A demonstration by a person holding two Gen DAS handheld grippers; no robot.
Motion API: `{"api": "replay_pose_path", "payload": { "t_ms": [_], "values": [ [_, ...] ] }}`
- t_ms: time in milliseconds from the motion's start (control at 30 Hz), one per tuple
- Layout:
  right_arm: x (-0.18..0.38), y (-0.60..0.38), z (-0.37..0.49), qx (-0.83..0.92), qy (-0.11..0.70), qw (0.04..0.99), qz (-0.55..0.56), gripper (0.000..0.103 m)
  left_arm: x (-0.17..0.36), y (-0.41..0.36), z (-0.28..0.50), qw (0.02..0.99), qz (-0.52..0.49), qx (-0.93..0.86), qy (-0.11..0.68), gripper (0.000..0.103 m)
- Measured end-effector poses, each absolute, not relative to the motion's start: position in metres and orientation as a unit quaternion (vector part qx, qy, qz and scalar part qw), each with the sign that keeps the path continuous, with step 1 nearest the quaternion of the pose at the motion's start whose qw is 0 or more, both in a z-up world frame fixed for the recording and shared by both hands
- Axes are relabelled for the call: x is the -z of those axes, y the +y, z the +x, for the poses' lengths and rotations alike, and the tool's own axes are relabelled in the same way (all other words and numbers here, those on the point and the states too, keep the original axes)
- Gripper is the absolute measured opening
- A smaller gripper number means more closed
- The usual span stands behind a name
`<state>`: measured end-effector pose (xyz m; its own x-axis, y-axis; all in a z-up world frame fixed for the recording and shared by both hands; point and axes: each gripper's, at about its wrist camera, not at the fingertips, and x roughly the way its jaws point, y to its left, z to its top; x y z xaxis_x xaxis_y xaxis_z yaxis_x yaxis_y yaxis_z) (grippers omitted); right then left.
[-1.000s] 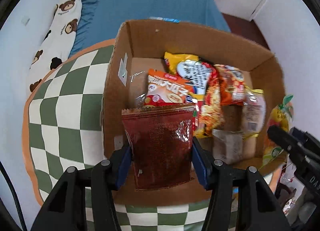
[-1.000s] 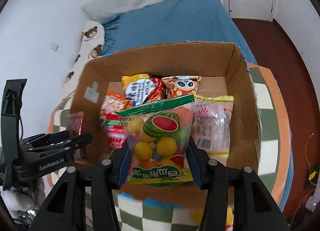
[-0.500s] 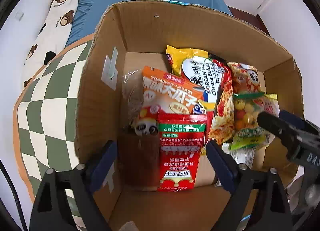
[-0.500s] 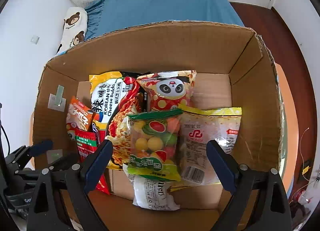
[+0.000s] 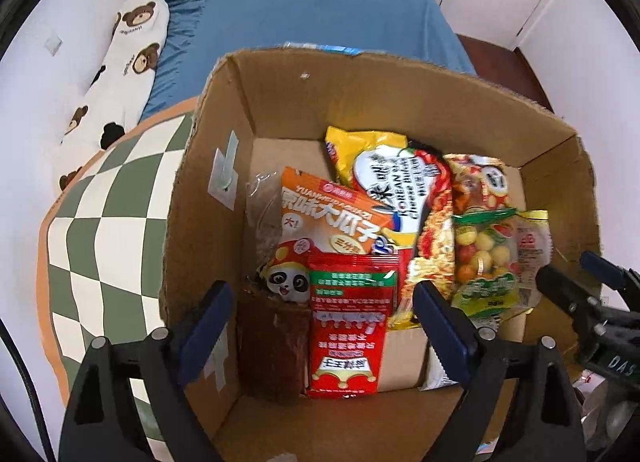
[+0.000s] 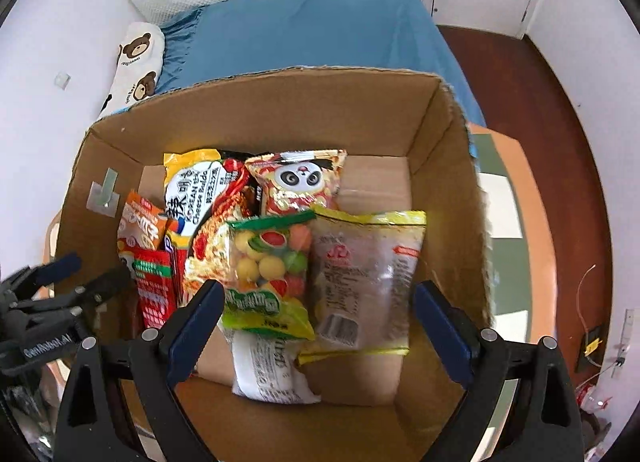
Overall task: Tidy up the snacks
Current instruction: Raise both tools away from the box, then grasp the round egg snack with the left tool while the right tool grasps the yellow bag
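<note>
An open cardboard box (image 5: 208, 197) (image 6: 460, 165) holds several snack packets. My left gripper (image 5: 322, 302) hangs open above the box's near left corner. Below it lie a dark brown packet (image 5: 272, 350) and a red packet (image 5: 348, 326), free of the pads. My right gripper (image 6: 318, 294) stands open over the fruit candy bag (image 6: 268, 262), without touching it. That bag rests on a clear yellow-edged packet (image 6: 364, 274) and a white packet (image 6: 272, 370). Further back are an orange seed packet (image 5: 332, 217), a Korean noodle packet (image 6: 200, 197) and a panda packet (image 6: 300, 181).
The box sits on a green-and-white checked cloth (image 5: 104, 229) with an orange border. Behind it are a blue bed (image 5: 320, 13) and a bear-print pillow (image 5: 128, 61). Dark wood floor (image 6: 540, 101) shows to the right. Each gripper appears at the edge of the other's view.
Both grippers have opened wide. The dark brown packet and the fruit candy bag left their pads and now lie inside the box. Both views have come closer to the box.
</note>
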<state>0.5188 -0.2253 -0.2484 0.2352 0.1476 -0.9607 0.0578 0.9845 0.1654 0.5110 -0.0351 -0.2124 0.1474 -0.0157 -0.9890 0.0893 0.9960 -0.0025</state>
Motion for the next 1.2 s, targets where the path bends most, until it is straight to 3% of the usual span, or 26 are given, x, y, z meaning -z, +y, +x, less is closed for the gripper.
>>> {"api": "replay_pose_path", "payload": {
  "t_ms": [900,1200],
  "values": [
    [0.111,-0.222,0.351,-0.027,0.471,0.879,0.066,0.097,0.08,-0.046,0.354,0.873,0.027,0.064,0.483,0.092],
    [0.124,-0.235,0.312,-0.032,0.494,0.859,0.128,0.097,0.084,-0.044,0.316,0.875,0.016,0.05,0.482,0.092]
  ]
}}
